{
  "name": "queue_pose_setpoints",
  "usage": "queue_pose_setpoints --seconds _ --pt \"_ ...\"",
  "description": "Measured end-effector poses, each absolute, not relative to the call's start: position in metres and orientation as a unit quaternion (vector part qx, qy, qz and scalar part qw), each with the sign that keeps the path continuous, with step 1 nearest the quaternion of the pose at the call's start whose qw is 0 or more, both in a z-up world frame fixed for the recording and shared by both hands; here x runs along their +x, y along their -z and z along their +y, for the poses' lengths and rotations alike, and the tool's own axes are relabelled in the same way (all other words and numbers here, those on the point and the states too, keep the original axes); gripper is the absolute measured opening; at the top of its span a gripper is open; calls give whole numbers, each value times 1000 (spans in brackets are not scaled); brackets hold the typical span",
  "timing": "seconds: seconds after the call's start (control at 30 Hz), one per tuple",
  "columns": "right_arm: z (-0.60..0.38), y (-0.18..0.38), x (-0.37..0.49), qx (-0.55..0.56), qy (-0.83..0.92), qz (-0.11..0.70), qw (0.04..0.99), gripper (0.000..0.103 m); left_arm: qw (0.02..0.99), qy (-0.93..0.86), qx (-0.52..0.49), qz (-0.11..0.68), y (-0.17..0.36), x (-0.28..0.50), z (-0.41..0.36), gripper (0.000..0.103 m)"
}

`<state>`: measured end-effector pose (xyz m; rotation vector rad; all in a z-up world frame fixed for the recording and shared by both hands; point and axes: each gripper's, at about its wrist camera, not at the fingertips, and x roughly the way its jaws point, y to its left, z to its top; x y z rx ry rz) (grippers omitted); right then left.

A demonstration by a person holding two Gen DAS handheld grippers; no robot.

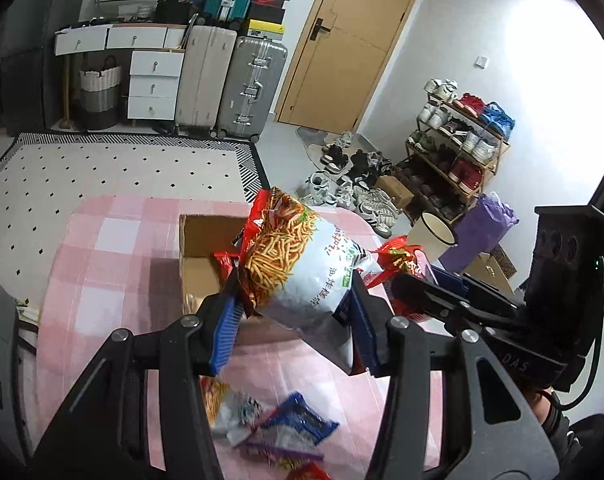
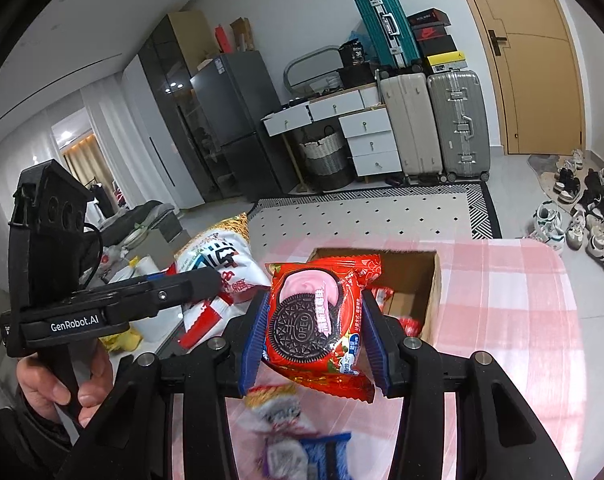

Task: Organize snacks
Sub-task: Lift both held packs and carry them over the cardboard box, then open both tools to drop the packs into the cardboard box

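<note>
Slippery foil is your risk: your left gripper (image 1: 293,316) pinches the noodle bag (image 1: 297,264), your right gripper (image 2: 316,336) the cookie pack (image 2: 318,316), both above the cardboard box (image 2: 430,280), where either could slide out and miss.

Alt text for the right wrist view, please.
The right gripper clamps a red Oreo packet above a pink checked table, just before an open cardboard box. At left, the left gripper holds a chip bag.

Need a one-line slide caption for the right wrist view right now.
Right gripper clamps a red Oreo packet above the pink checked table, near the open cardboard box.
</note>
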<state>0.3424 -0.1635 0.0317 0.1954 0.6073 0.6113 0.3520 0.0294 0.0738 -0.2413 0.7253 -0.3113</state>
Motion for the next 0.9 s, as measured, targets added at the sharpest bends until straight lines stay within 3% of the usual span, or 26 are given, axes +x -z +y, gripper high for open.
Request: queue_pose_setpoints --seconds 0.7,0.73,0.8,0.9 --pt "-140 49 480 99 -254 373 887 45 880 113 -124 445 37 517 28 48" --pt "-140 52 482 100 -253 376 886 46 877 109 -126 450 41 521 27 48" --pt "-139 57 488 104 -254 387 880 61 867 103 -138 468 56 529 34 52" --pt "-139 59 497 110 -251 393 878 71 859 105 -147 480 68 532 39 56"
